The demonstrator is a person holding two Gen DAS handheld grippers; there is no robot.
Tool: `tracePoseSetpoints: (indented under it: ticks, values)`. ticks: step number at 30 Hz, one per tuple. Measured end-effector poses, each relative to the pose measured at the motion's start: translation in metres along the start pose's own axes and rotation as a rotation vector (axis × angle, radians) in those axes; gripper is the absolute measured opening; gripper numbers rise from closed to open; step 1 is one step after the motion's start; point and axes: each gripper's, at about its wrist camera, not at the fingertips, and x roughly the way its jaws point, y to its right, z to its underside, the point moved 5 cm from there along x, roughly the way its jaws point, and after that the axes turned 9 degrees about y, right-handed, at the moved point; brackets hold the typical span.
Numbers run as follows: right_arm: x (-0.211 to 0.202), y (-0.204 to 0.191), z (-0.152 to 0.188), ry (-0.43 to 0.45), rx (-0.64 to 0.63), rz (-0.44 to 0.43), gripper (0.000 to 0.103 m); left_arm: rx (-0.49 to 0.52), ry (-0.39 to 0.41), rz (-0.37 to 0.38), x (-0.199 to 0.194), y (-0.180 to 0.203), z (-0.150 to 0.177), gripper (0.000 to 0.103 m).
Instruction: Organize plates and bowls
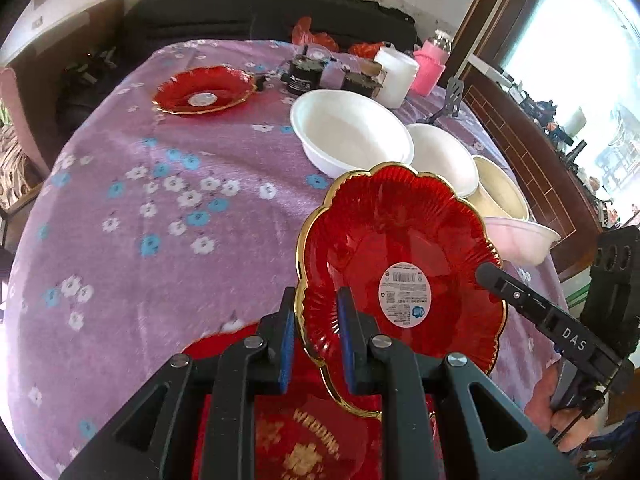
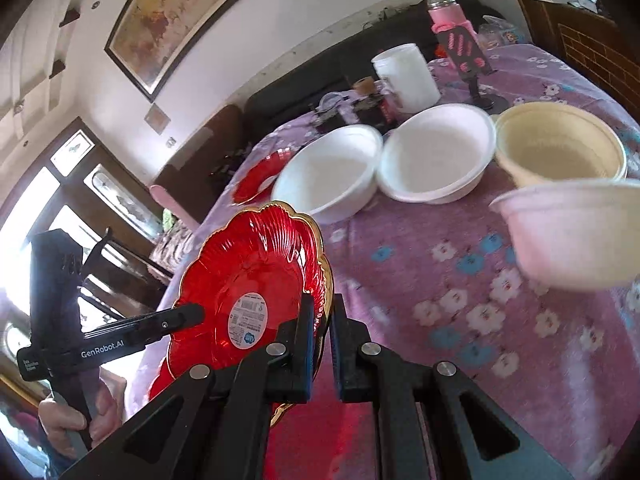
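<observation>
Two grippers, left (image 1: 316, 340) and right (image 2: 322, 344), clamped on opposite rims of the red plate (image 1: 396, 256), tilted above the near table (image 1: 160, 200) edge. Risk: uneven pull slips the glossy rim, dropping it.

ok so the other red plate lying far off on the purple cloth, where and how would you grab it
Probably by the gold scalloped rim of the far red plate, on its near edge, coming in low from the front. It lies flat and shallow, so only the flared rim offers a lip: one finger under, one on top.
</observation>
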Motion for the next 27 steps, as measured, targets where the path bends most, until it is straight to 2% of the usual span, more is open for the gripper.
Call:
tracePoseSetpoints:
  ticks: [8, 11, 20, 27]
  values:
    - [-0.007, -0.037, 0.021, -0.024, -0.047, -0.04, 0.009, -0.029, 0.041, 0.004, -0.038, -0.024, 0.025, 0.017]
    - [-0.007, -0.048, 0.032, -0.045, -0.067, -0.049, 0.009, -0.041, 0.041, 0.003, -0.046, -0.035, 0.041, 0.02]
    - [-0.002, -0.068, 0.068, -0.128, -0.118, -0.056, 0.009, -0.088, 0.004, 0.003, -0.058, -0.063, 0.091, 0.02]
    - [0.009, -0.075, 0.092, -0.187, -0.161, -0.042, 0.009, -0.107, -0.02, -0.009, -0.057, -0.075, 0.112, 0.02]
